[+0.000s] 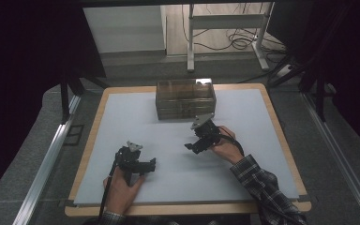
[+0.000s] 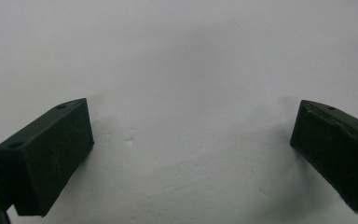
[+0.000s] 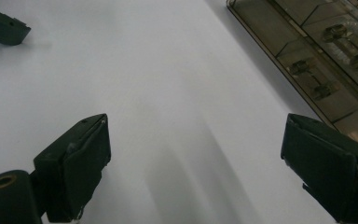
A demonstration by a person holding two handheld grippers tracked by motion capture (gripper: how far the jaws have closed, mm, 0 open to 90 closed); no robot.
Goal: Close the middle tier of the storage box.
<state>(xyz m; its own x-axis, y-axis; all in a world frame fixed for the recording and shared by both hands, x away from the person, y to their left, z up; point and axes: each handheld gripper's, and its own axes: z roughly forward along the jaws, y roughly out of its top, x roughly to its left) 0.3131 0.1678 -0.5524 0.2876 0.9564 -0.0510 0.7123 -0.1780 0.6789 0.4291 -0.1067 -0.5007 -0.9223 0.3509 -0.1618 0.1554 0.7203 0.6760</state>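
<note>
1. High view. A white table top [image 1: 178, 140] with a wooden rim carries a smoky transparent compartment box [image 1: 185, 98] at 12 o'clock, against the far edge. The right gripper [image 1: 190, 147], held in the person's right hand [image 1: 226, 151], lies just short of the box, at 5 o'clock from it, not touching it. The left gripper [image 1: 153, 163] rests at 7 o'clock on the table, in the left hand [image 1: 121, 187], well apart from the box. A plaid sleeve [image 1: 262, 187] enters at 5 o'clock.

2. Left gripper view. Both black jaws stand wide apart over bare white table top [image 2: 186, 70]; nothing lies between them.

3. Right gripper view. The jaws stand wide apart with nothing between them. The compartment box [image 3: 321, 56] lies at 1 o'clock, its dividers and small metal parts [image 3: 338, 32] visible through the lid. The tip of the left gripper [image 3: 2, 25] shows at 10 o'clock.
</note>
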